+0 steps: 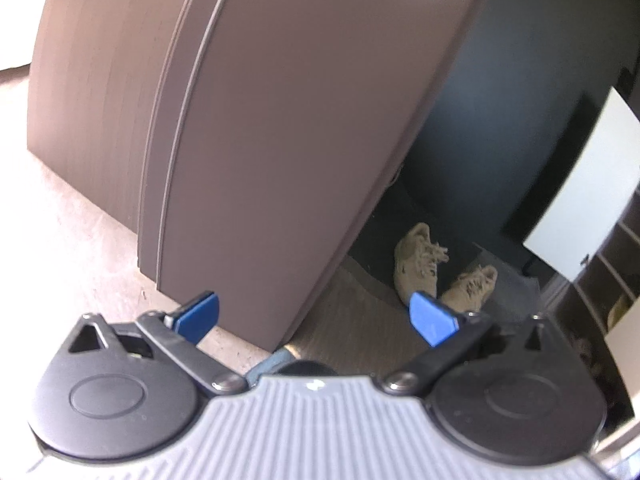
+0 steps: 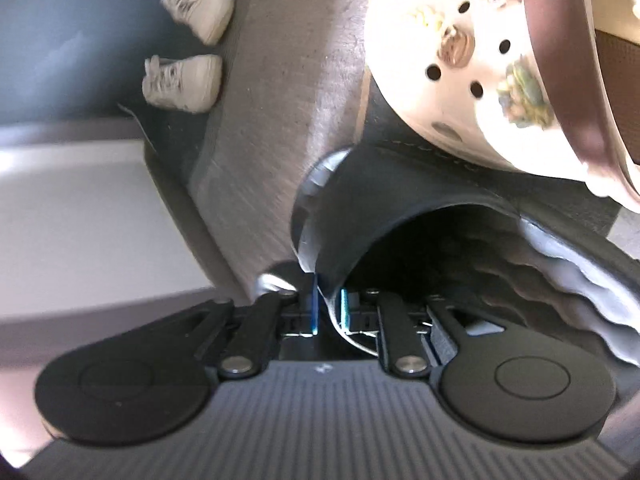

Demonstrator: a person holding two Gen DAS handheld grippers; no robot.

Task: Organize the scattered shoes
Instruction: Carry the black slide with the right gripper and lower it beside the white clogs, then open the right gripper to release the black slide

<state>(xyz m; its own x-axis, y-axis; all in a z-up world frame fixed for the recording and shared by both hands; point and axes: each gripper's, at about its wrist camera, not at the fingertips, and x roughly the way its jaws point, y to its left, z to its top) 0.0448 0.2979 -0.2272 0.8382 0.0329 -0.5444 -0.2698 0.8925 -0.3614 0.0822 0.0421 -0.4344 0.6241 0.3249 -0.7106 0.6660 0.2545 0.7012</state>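
In the right wrist view my right gripper (image 2: 329,308) is shut on the thin edge of a black slide sandal (image 2: 400,208), whose strap arches just ahead of the fingers. A white clog with charms (image 2: 460,64) lies beyond it, touching a brown-trimmed shoe (image 2: 560,60) at the top right. Two beige sneakers (image 2: 200,0) (image 2: 184,80) sit at the top left on dark flooring. In the left wrist view my left gripper (image 1: 316,316) stands open with nothing between its blue pads (image 1: 434,318). The same beige sneakers (image 1: 416,260) (image 1: 472,288) lie ahead of it to the right.
A tall brown cabinet door (image 1: 280,120) stands open right ahead of the left gripper. A white panel (image 1: 580,188) and shelves (image 1: 616,240) are at the right. A grey mat (image 2: 280,100) runs between the sneakers and the clog.
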